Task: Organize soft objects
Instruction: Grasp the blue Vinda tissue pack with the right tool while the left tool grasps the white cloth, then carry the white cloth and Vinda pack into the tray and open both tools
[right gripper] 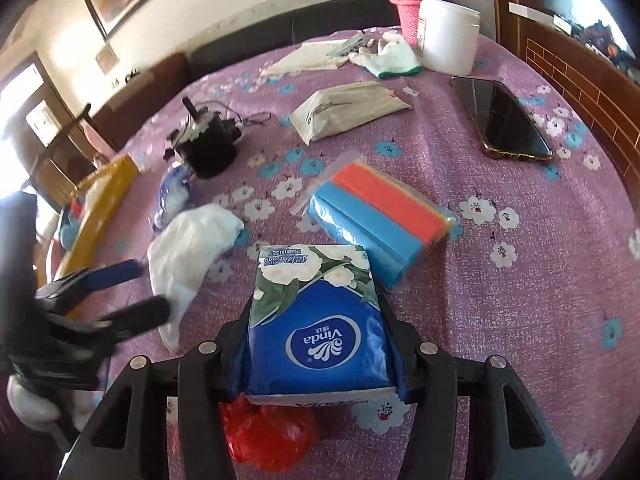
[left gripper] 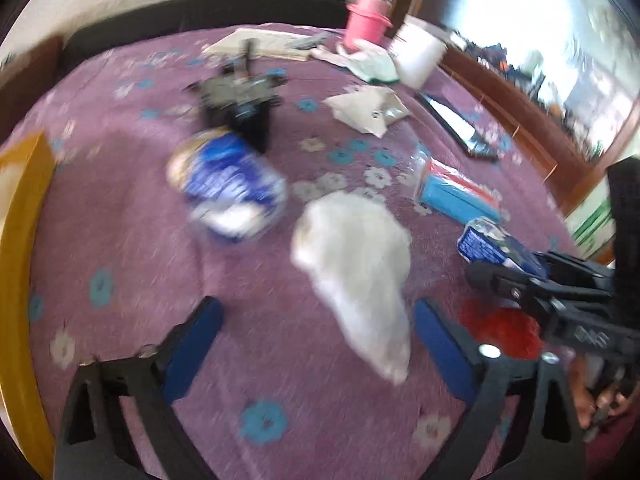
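My right gripper (right gripper: 320,340) is shut on a blue Vinda tissue pack (right gripper: 318,320), held above the purple flowered tablecloth; the pack also shows in the left wrist view (left gripper: 496,248). My left gripper (left gripper: 316,340) is open and empty, its blue pads either side of a crumpled white plastic bag (left gripper: 356,272), which also shows in the right wrist view (right gripper: 192,248). A bagged set of blue and orange sponges (right gripper: 380,220) lies past the tissue pack. A blue and white soft pack (left gripper: 228,188) lies left of the white bag. A red plastic bag (right gripper: 268,436) lies under my right gripper.
A yellow box (right gripper: 100,216) stands at the table's left edge. A black device with cables (right gripper: 208,140), a beige pouch (right gripper: 348,112), a phone (right gripper: 508,120), a white tub (right gripper: 448,40), a pink flask (right gripper: 410,8) and gloves (right gripper: 392,58) lie farther back.
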